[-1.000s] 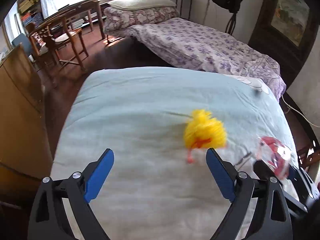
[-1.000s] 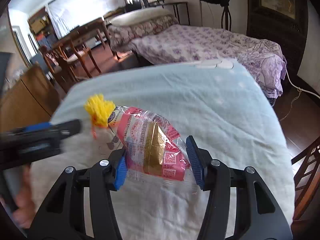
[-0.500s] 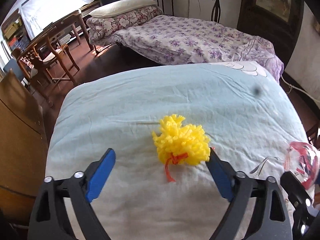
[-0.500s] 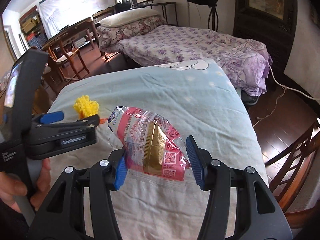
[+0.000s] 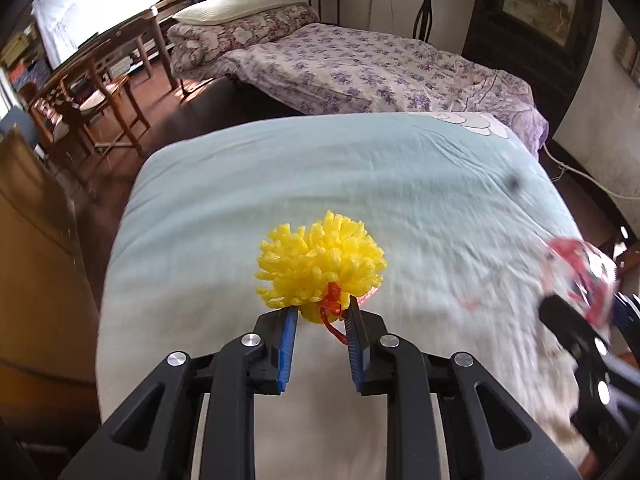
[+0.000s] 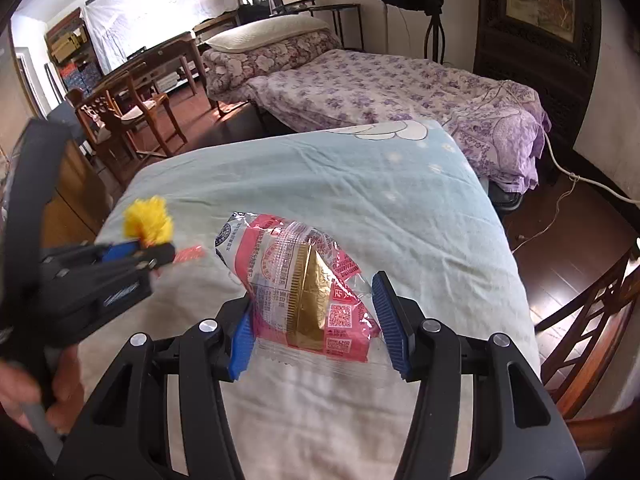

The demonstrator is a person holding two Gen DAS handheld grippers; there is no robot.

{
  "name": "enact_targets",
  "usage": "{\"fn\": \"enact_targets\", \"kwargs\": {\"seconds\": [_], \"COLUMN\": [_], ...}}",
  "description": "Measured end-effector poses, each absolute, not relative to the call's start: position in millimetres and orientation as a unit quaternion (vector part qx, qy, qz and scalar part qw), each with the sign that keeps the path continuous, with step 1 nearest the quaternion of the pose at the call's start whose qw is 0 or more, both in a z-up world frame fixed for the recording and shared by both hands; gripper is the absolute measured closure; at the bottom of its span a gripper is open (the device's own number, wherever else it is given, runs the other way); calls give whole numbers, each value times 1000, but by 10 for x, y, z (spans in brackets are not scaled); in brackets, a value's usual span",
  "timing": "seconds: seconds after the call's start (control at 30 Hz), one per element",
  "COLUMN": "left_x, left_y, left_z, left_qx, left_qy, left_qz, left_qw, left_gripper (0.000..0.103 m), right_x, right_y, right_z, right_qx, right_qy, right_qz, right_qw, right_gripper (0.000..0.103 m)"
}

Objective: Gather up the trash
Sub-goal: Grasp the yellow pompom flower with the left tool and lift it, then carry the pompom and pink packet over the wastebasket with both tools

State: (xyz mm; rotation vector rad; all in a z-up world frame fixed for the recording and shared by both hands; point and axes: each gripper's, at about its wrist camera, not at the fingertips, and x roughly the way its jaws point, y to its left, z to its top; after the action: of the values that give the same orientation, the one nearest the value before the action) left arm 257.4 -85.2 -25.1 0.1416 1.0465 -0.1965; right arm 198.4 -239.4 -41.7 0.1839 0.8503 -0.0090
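Left wrist view, near edge of the bed: the left gripper (image 5: pixel 321 320) has closed its blue pads on the base of the yellow pom-pom (image 5: pixel 320 266), at the red tie (image 5: pixel 333 308).
Change, left wrist view: half a second ago the jaws stood wide apart with the pom-pom lying loose between them; now they are clenched on it.
Pom-pom location: toward the near middle of the pale blue bedspread (image 5: pixel 360 176); whether it is lifted off the cloth or resting on it cannot be told.
Right side of this view: the right gripper (image 5: pixel 576 320) appears blurred near the right edge of the bed, with the red snack wrapper (image 5: pixel 576 268) in it.

Right wrist view, near right part of the bed: the right gripper (image 6: pixel 316 316) carries the snack wrapper (image 6: pixel 304 280) between its pads.
Grip state, right: the left pad touches the wrapper; the right pad stands just beside its crimped end, so the hold looks light but unchanged from a second ago.
Left side of this view: the left gripper (image 6: pixel 160 254) is motion-blurred, the pom-pom (image 6: pixel 148 218) projecting beyond its tips toward the left edge of the bedspread (image 6: pixel 400 200).

Task status: judged from these views, both pieces of trash are now secured, one per tool.
Next step, estimated: carry both to a bin; no bin is visible in either view.
Risk: the wrapper's loose hold may slip in transit.
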Motion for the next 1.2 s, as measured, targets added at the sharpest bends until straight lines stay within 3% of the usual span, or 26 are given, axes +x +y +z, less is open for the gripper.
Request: {"fn": "enact_targets", "kwargs": {"seconds": [0.23,0.5,1.2], "left_x": [1784,991,-233], "left_y": [-314,302,1424], "left_z": [-6,64,194], "left_qx": [14,-23,-83], "left_qy": [500,497,460], "left_qz": [-81,-44,25], "left_qw": [862,866,884], "left_gripper": [80,80,80], "right_x": [1568,1016,177], "right_y": [-2034,-1546,-654], "right_z": [-135,-290,-176], "right_qx": [98,88,70], "right_qy": [388,405,399], "right_qz": [37,79,181], "right_qw": [916,907,896], "right_gripper": [49,49,48]}}
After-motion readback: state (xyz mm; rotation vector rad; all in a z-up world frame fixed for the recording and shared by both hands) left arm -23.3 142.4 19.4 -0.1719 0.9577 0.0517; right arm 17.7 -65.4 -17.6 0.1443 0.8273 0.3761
